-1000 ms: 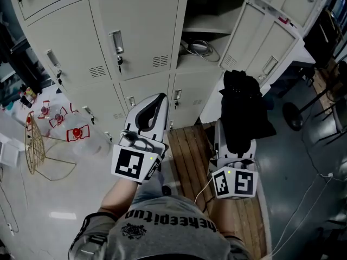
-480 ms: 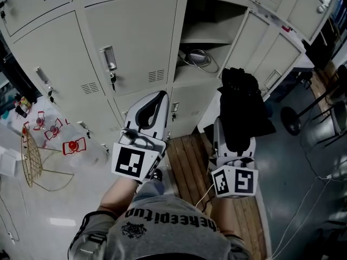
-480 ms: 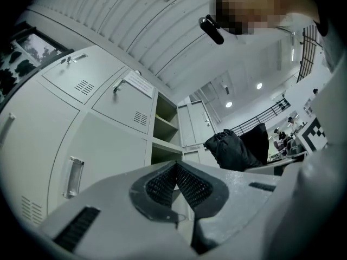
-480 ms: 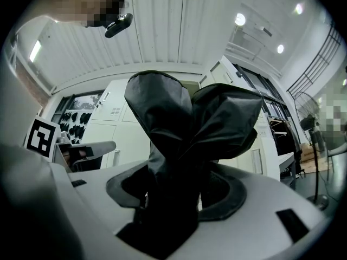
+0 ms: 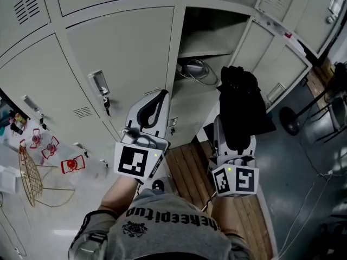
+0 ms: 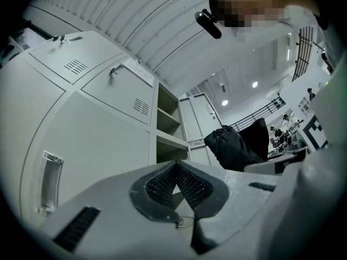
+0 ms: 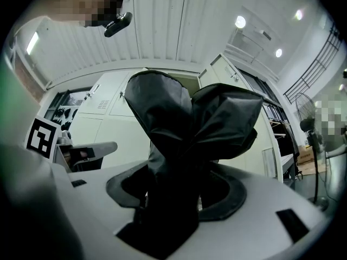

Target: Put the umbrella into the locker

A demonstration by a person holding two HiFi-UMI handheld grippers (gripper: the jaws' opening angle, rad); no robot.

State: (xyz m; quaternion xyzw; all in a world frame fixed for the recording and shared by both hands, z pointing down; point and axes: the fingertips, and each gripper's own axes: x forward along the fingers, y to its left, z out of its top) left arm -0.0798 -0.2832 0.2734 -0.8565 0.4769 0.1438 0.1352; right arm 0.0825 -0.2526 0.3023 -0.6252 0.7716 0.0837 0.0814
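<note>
Grey lockers [image 5: 124,42] fill the upper frame, one locker [image 5: 217,34] standing open at upper centre with a cable coil [image 5: 196,69] on its shelf. Just below it, the right hand-held gripper [image 7: 181,194] grasps the folded black umbrella [image 5: 242,110], held upright. At centre left, the left hand-held gripper [image 5: 159,97] is clenched on nothing.

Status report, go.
Right gripper shut on black umbrella. Left gripper shut, empty. Open locker ahead; coiled cable on its shelf.
</note>
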